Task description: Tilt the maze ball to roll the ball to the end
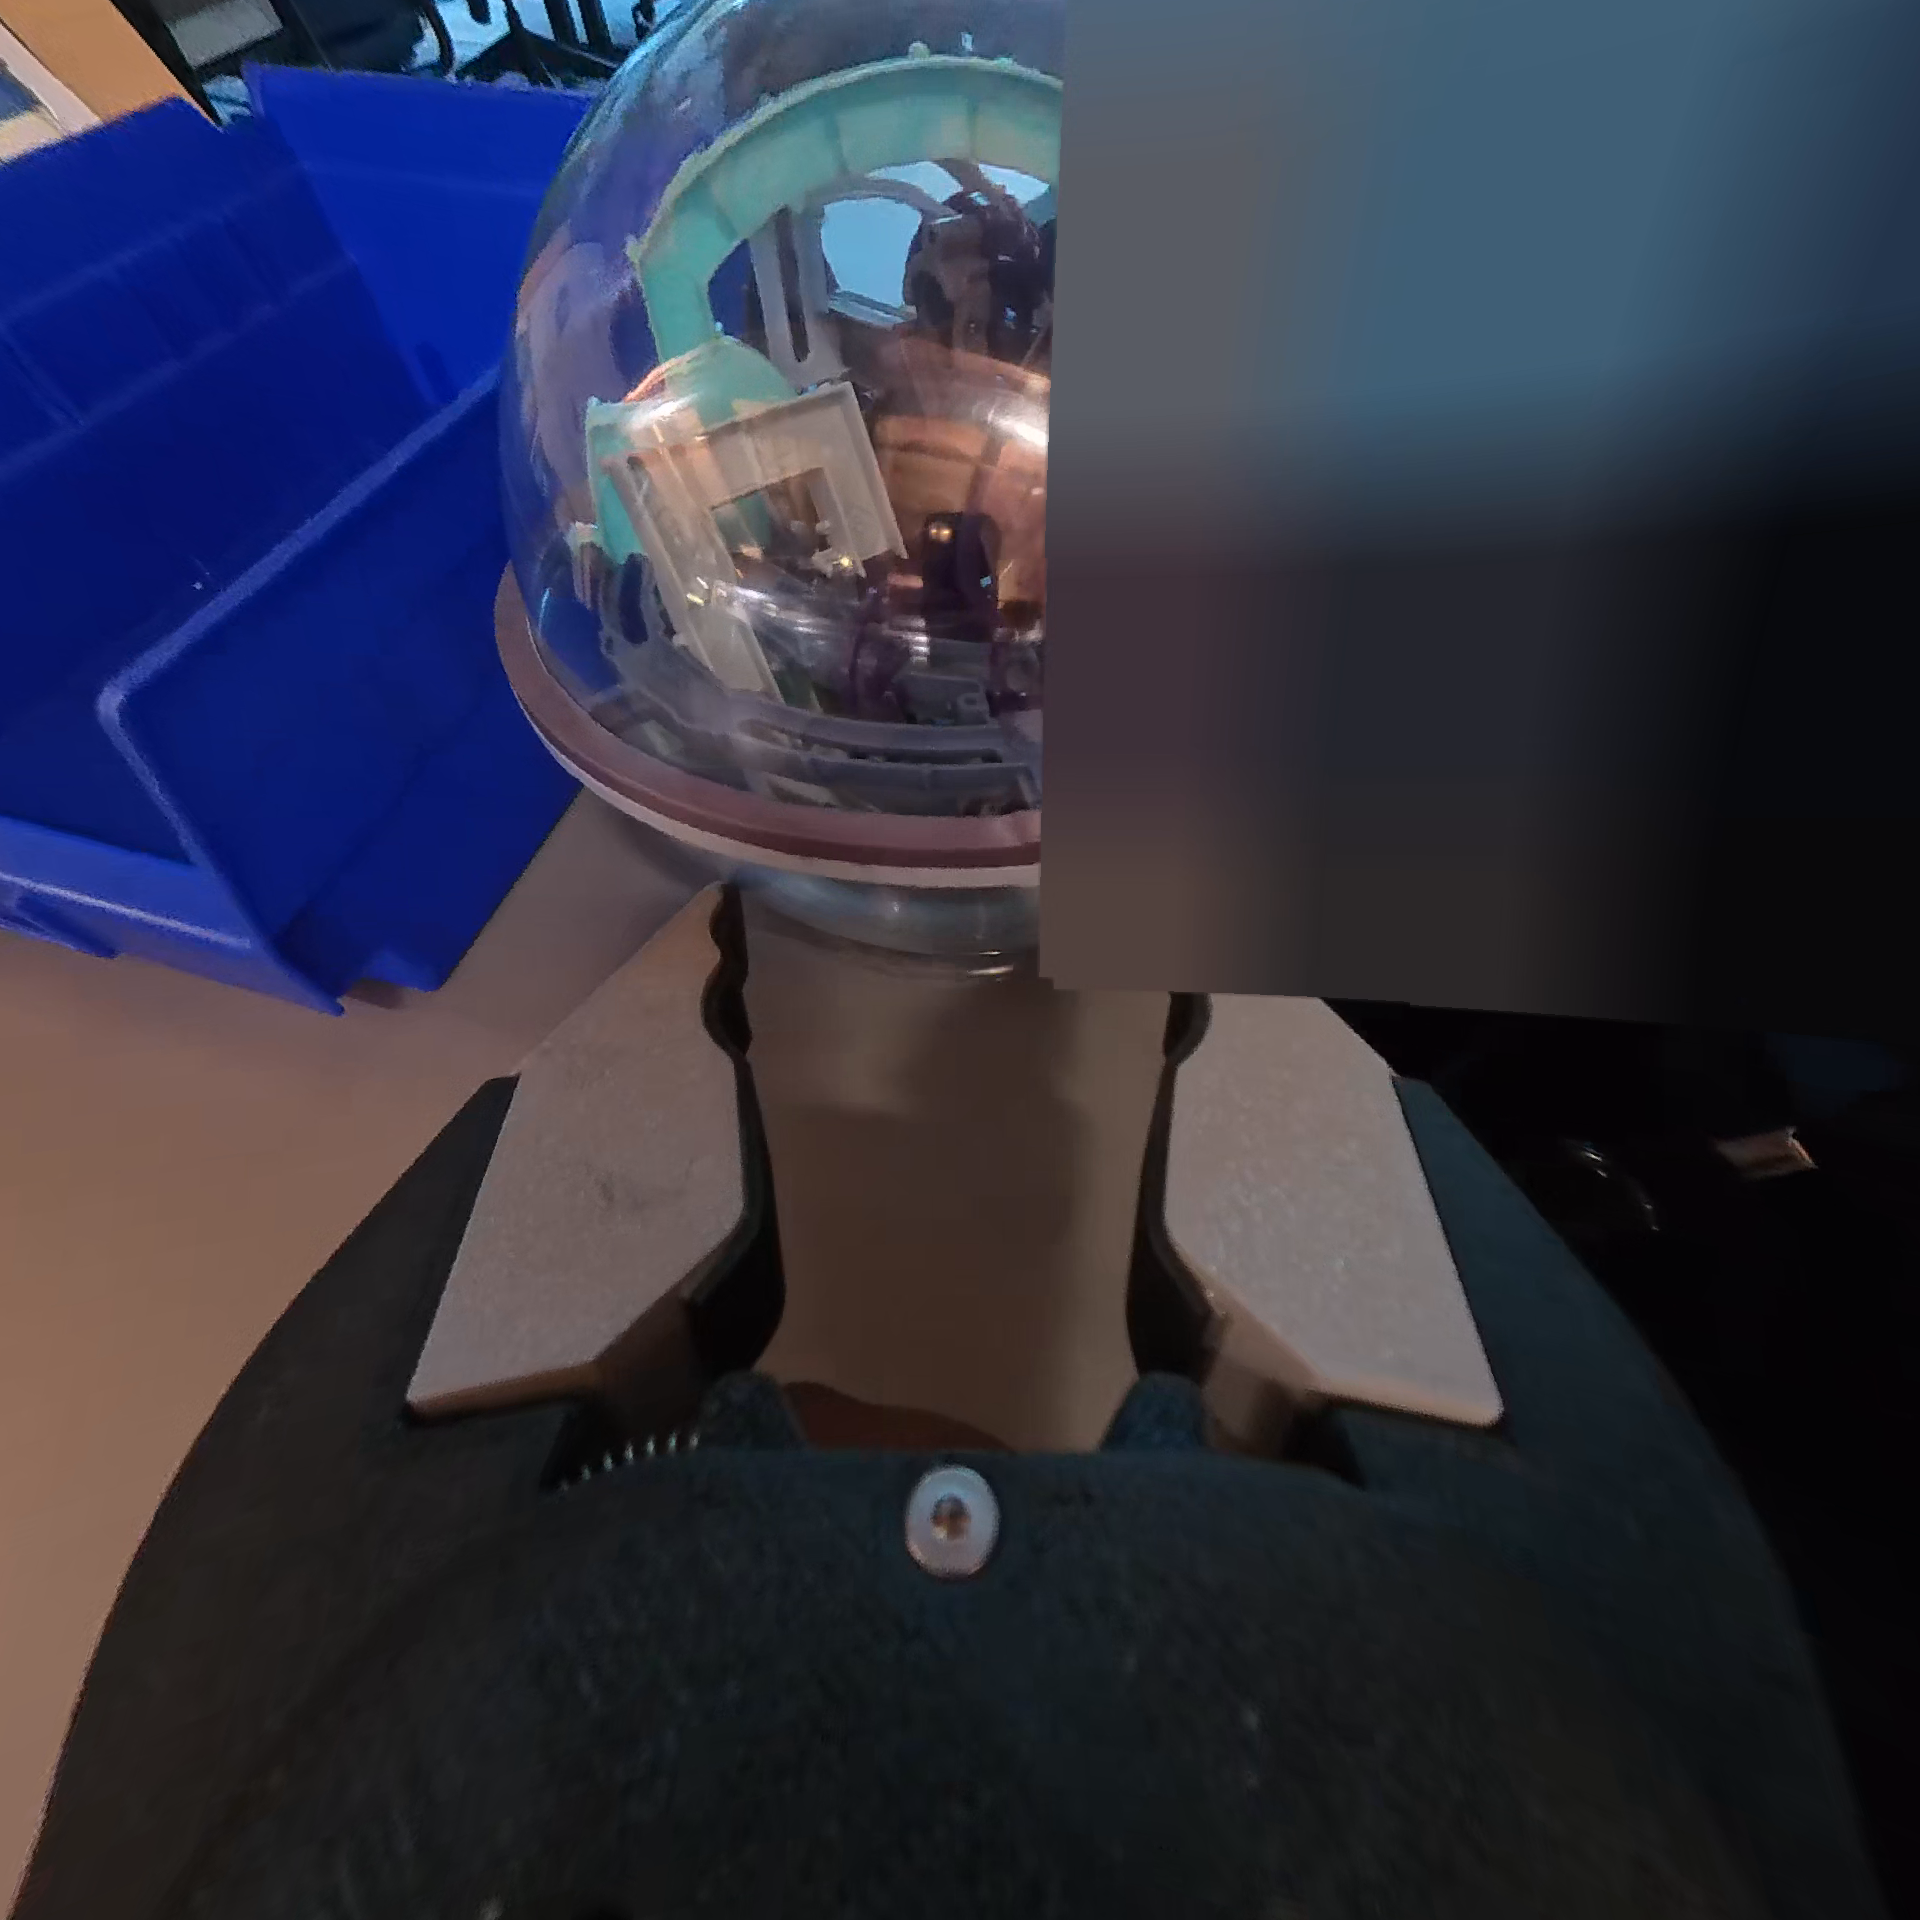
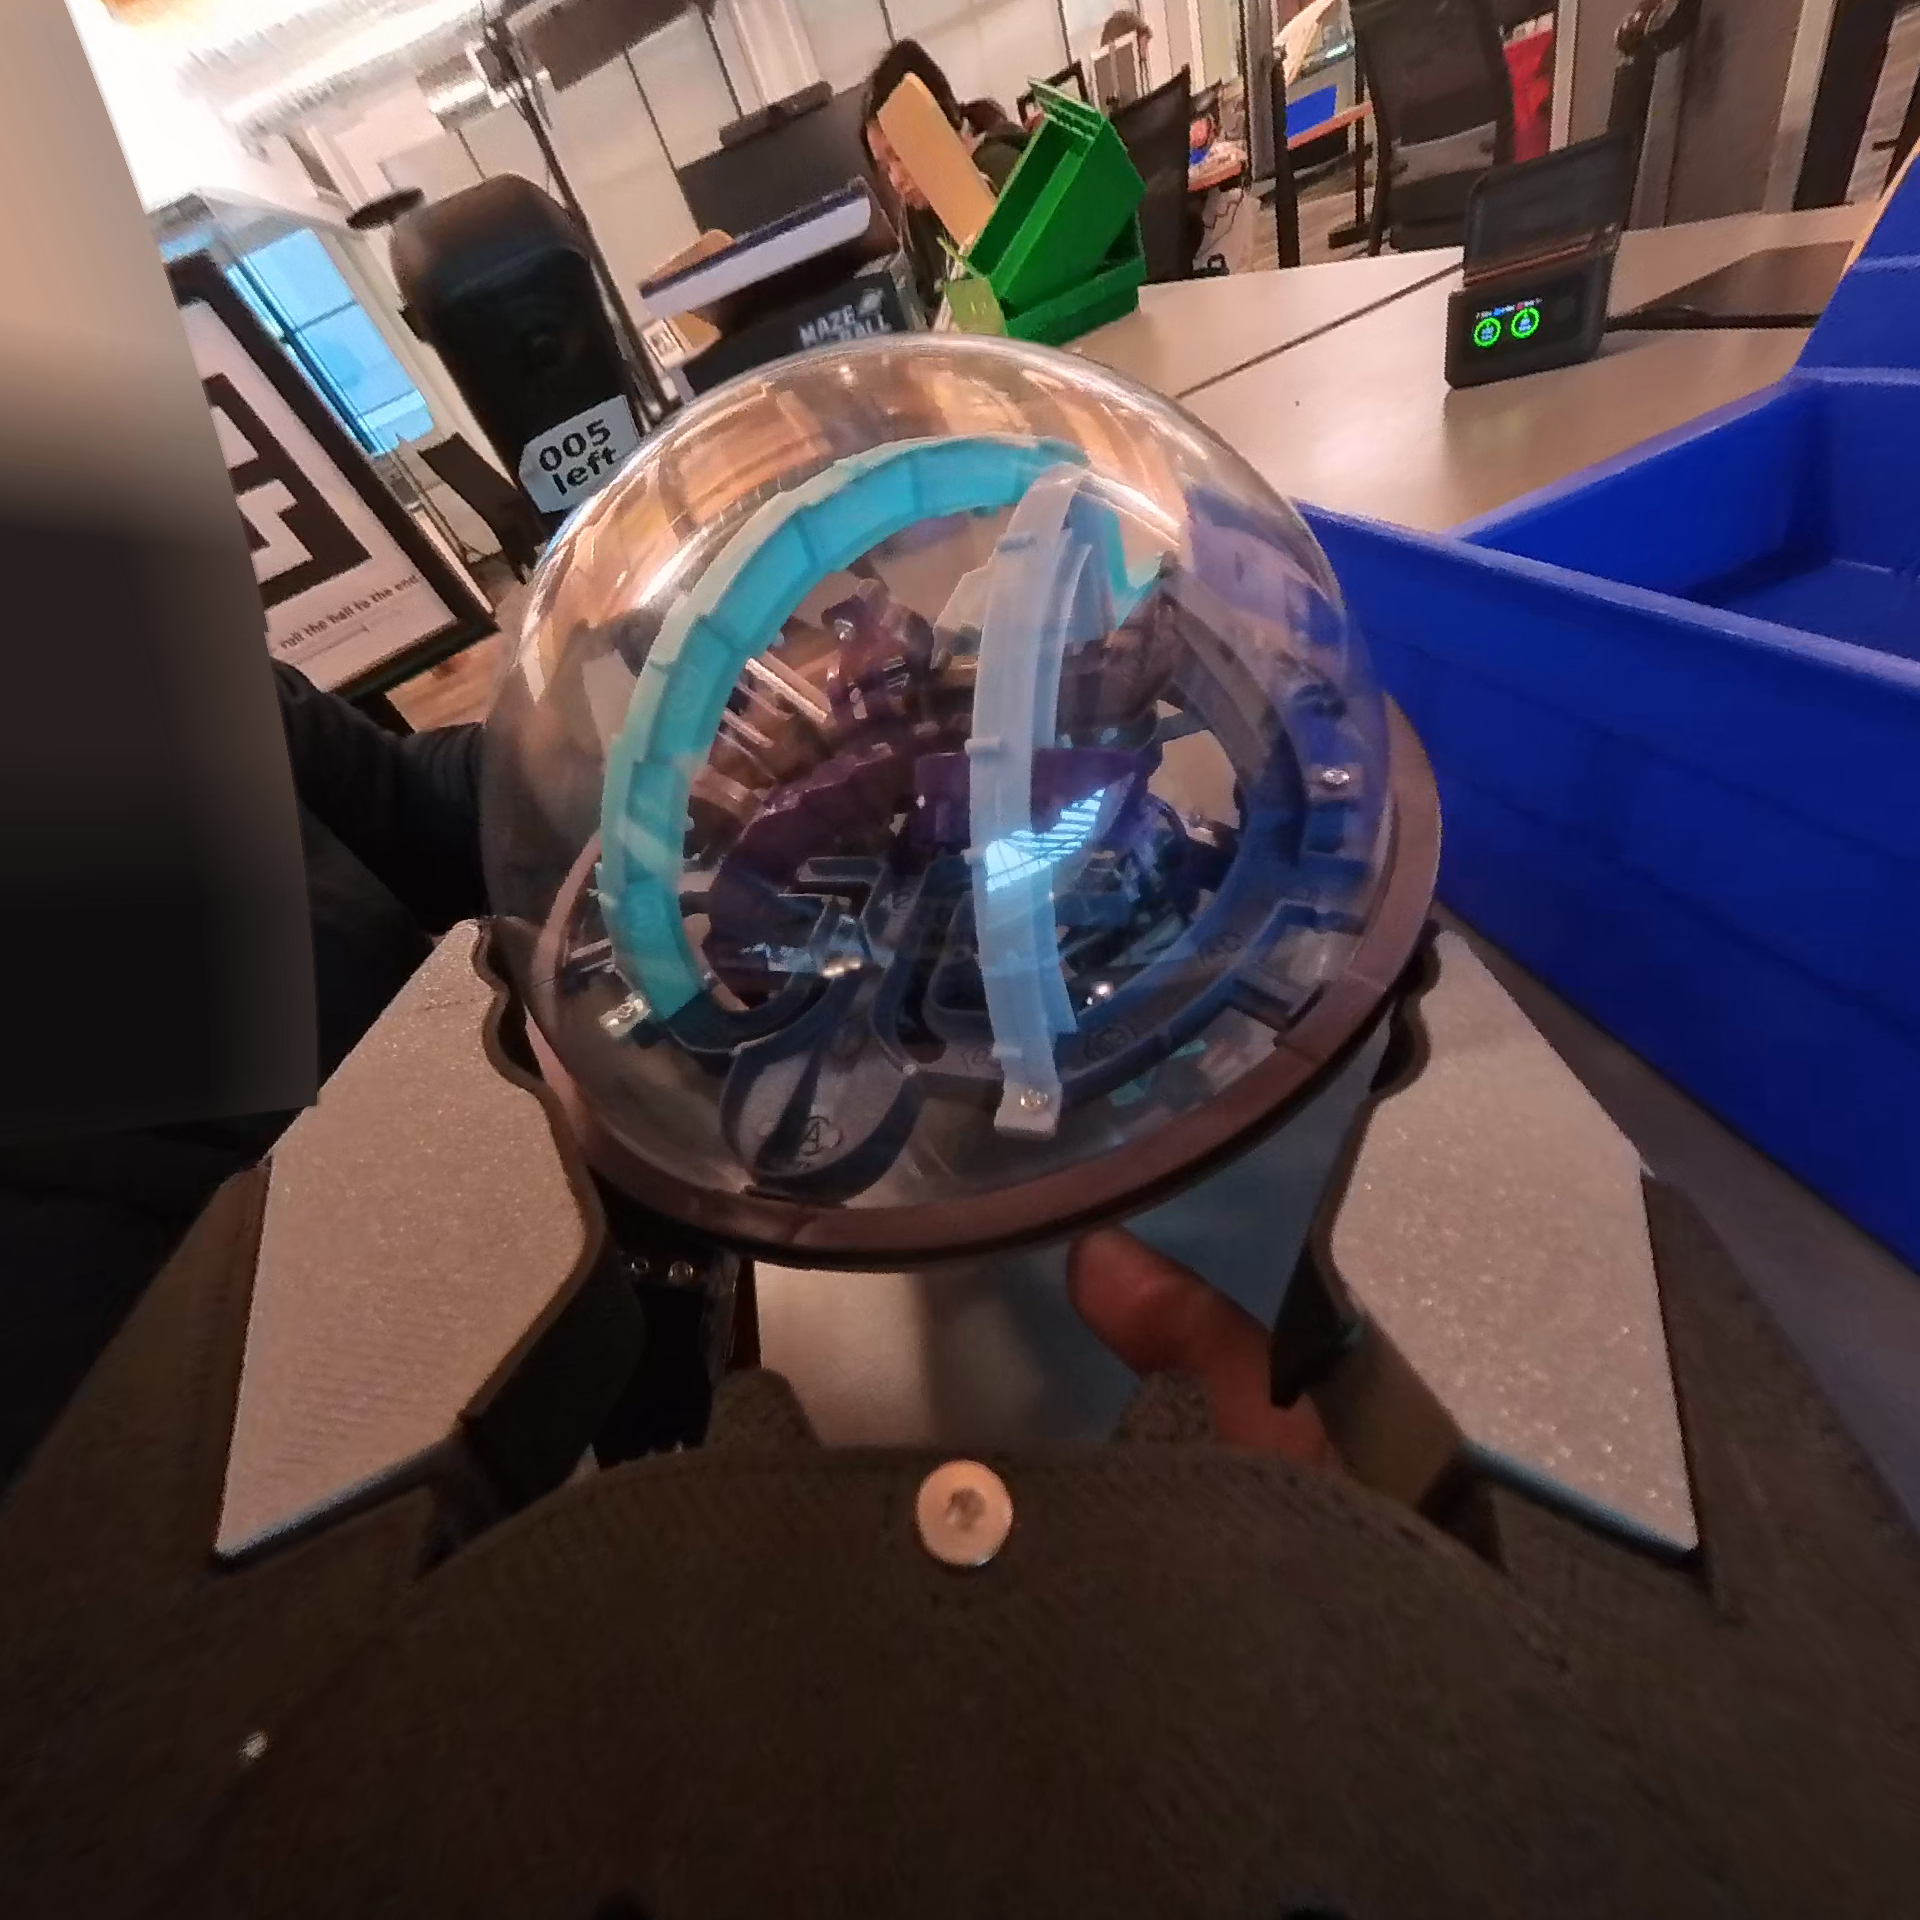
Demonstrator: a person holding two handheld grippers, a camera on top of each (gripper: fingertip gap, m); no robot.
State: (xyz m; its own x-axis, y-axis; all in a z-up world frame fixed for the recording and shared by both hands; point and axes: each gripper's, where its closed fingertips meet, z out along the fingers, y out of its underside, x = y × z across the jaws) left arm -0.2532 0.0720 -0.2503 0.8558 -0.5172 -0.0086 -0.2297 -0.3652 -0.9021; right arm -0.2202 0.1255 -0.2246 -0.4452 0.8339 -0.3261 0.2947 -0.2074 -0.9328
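Right gripper [image 2: 961,987] clamped wide on the maze ball [image 2: 935,790].
Left gripper [image 1: 951,997] stood part-open, holding nothing; tilts should be slow.

The left wrist view looks forward along its own fingers, close under the maze ball [image 1: 790,499], angled up at the dome, a blue bin [image 1: 239,582] to its left; the right wrist view faces the maze ball [image 2: 935,790] close up from slightly above, toward the room behind; both share the ball, the blue bin [image 2: 1662,727] and the table [image 2: 1351,384].
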